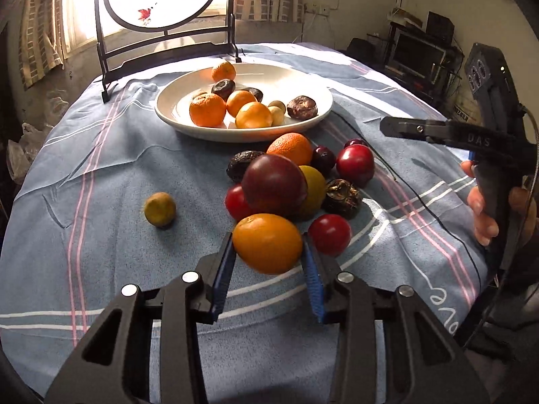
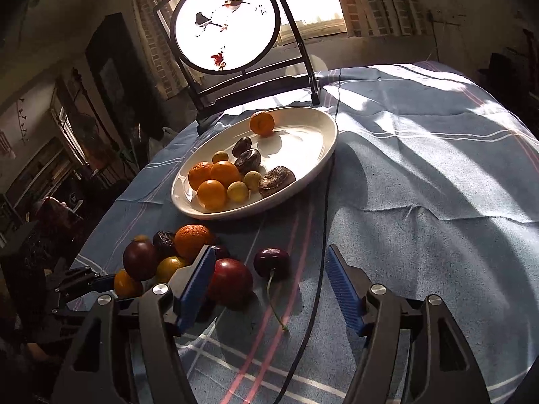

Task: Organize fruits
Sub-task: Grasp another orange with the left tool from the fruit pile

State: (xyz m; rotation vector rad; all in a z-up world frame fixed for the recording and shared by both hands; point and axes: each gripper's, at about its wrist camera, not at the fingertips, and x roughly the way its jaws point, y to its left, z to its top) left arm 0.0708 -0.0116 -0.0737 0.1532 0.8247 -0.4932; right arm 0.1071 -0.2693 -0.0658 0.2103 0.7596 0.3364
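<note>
Roughly halfway, by my reckoning: the white plate (image 1: 305, 119) on the blue striped cloth (image 1: 101, 252) already carries four oranges, three dark wrinkled fruits and a few small pale ones, while a loose heap waits on the cloth just in front of it. That heap holds a large dark plum (image 1: 274, 185), a rough-skinned orange (image 1: 290, 148), red plums, dark cherries, two shrivelled dark fruits and a yellow-green one. A small greenish fruit (image 1: 160, 209) lies alone, well apart to the heap's left.

I have the left gripper (image 1: 267, 266) at the heap's near edge, its blue pads flanking a smooth orange (image 1: 267, 243). The jaws stand narrow around it, the left pad meeting its skin and the right one just at its flank. I judge the grip made or all but made, though the fruit looks not yet lifted from the cloth.

My right gripper (image 2: 271, 286) hangs wide and empty at the heap's other side. A red plum (image 2: 230, 279) sits just inside its left pad, and a stemmed dark cherry (image 2: 272, 262) lies between the jaws near their tips, touched by neither. A black cable (image 2: 323, 235) runs past, under the right pad.

Every fruit in the heap remains to be sorted.
</note>
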